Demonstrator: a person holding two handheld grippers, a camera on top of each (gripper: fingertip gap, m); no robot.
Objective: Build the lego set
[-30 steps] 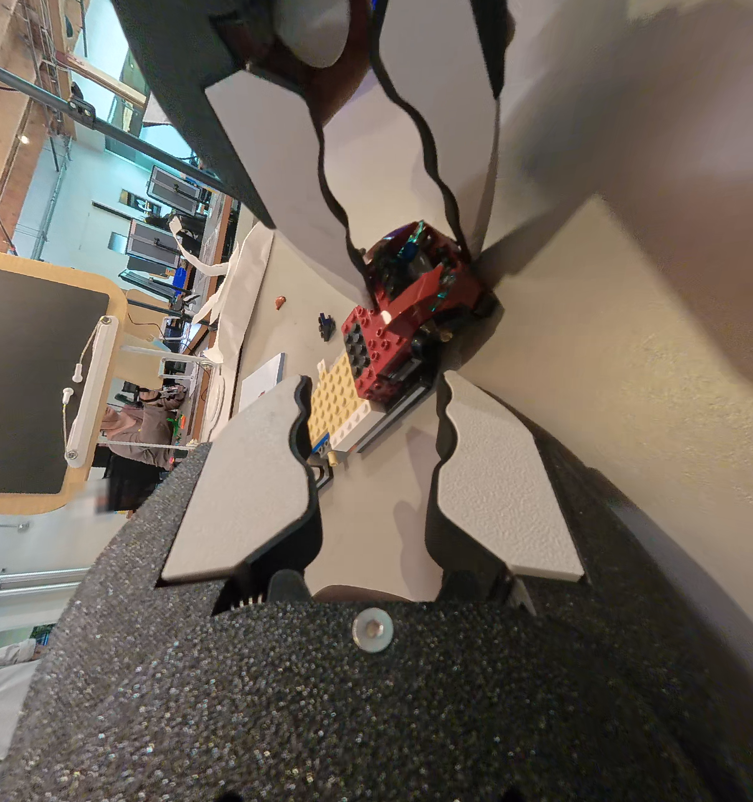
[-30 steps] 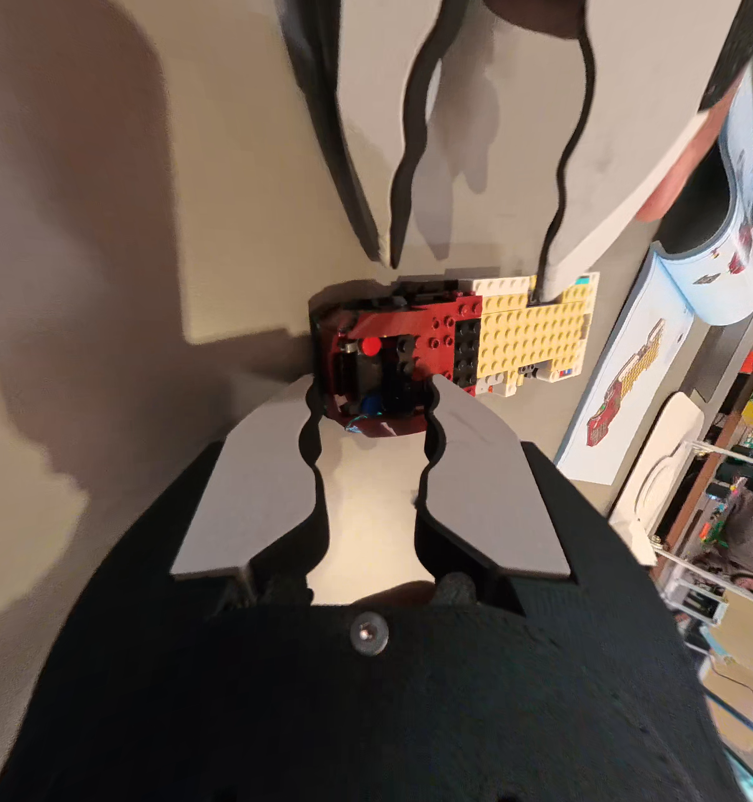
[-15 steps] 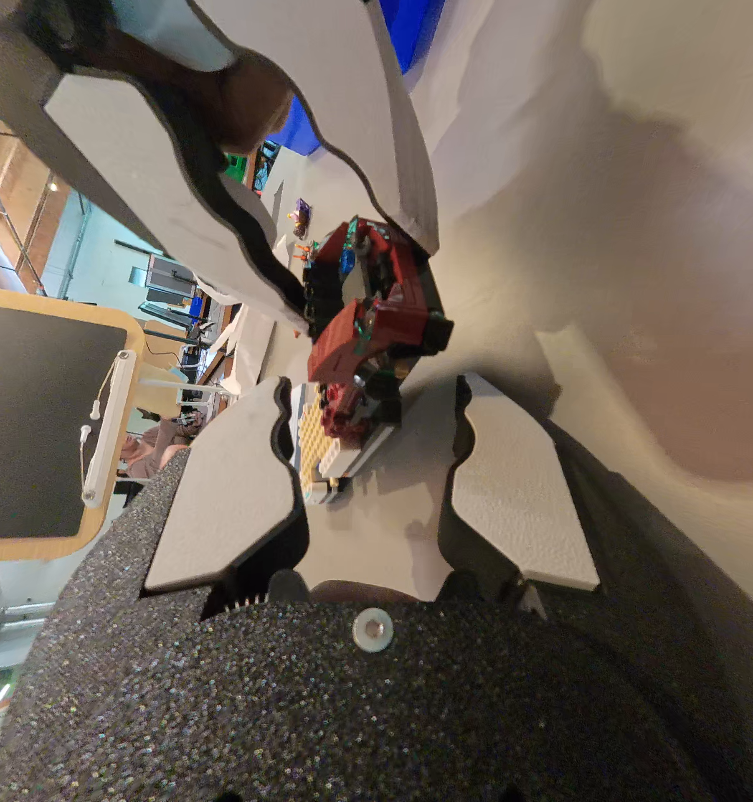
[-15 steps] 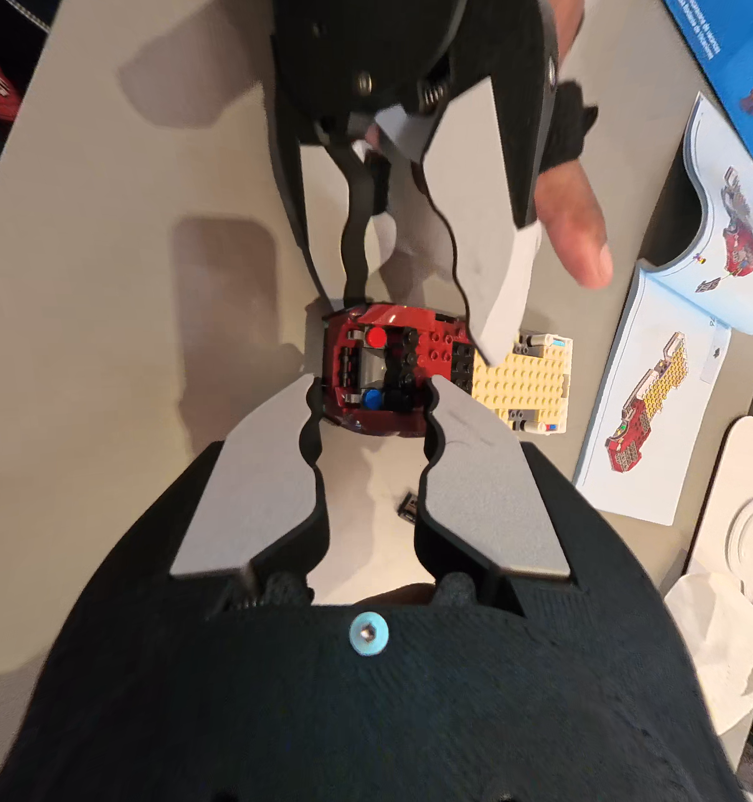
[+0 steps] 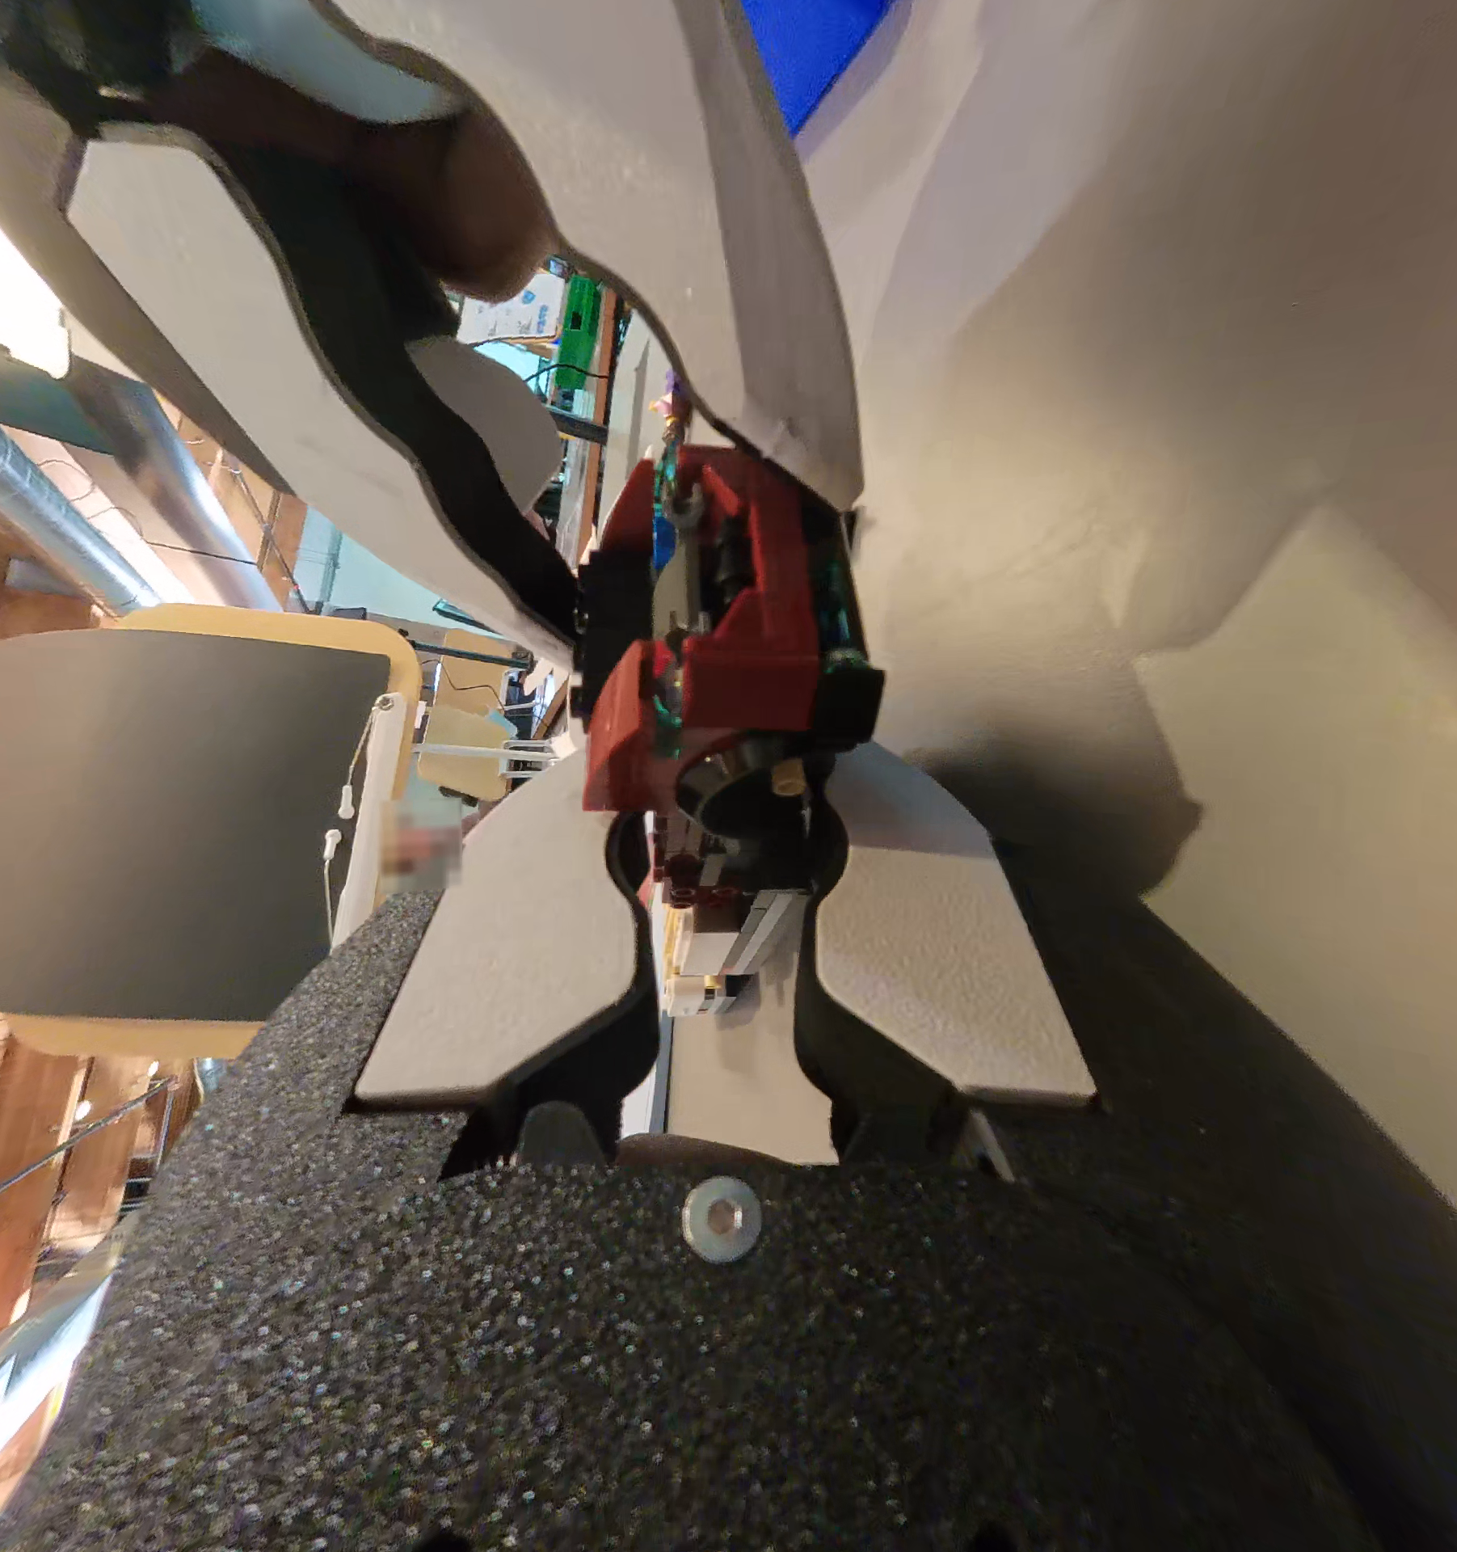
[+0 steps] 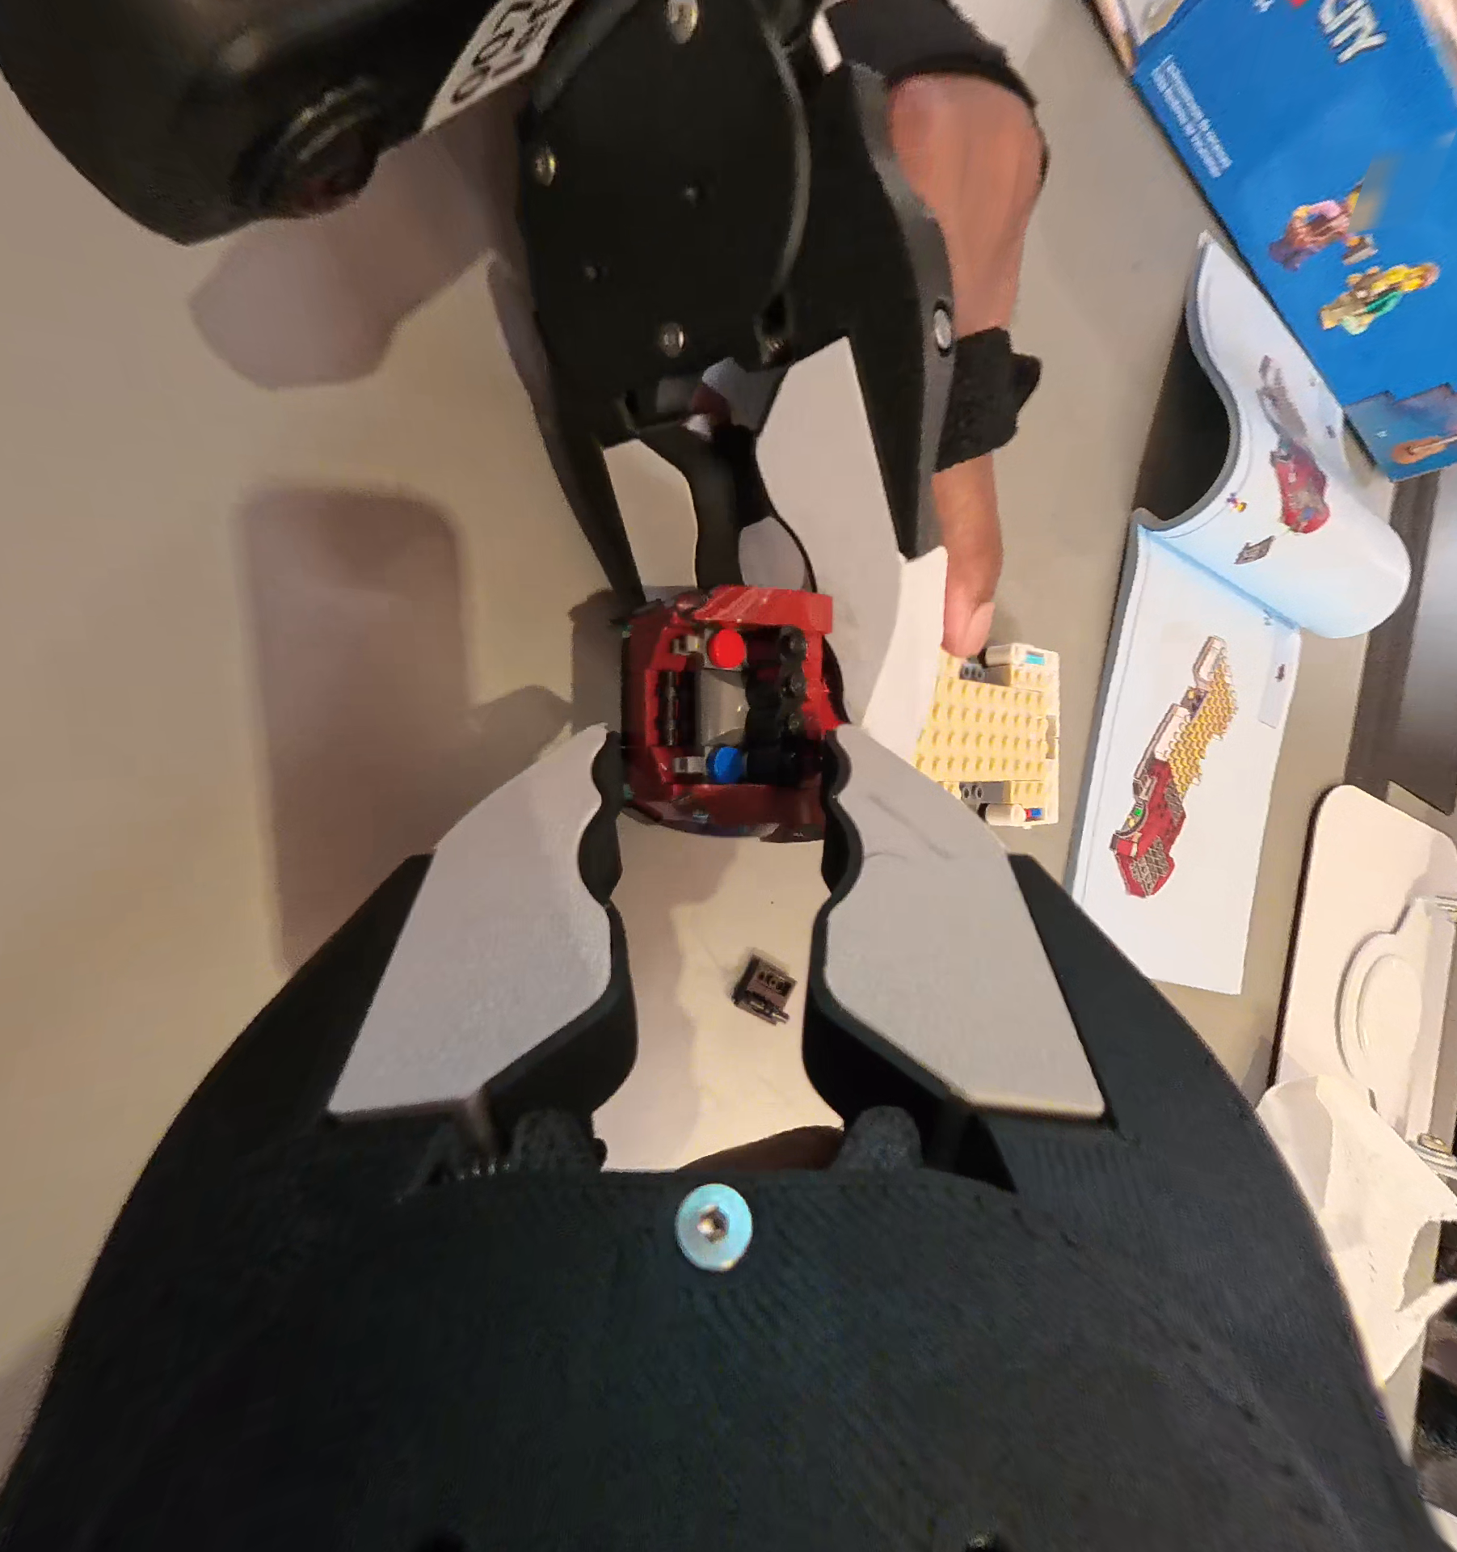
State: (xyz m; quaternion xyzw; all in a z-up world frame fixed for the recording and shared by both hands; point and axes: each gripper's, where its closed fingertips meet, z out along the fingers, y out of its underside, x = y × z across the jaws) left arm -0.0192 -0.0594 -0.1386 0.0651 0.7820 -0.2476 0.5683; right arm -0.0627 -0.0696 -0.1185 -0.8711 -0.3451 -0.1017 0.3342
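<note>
Since a second ago the red brick cab has come off the tan plate, left on the bench. Right hand-held gripper clamps it mid-air; left hand-held gripper pinches its far end. Light, rigid, snap-fit: hold solid side walls.

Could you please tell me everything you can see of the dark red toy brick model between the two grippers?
The dark red brick model is a boxy plastic block, open on top, with a red stud, a blue stud, a grey middle and black pieces inside. It sits lifted above the table. The right hand-held gripper clamps its near sides; the left hand-held gripper grips its far end. The tan brick plate lies apart.
</note>
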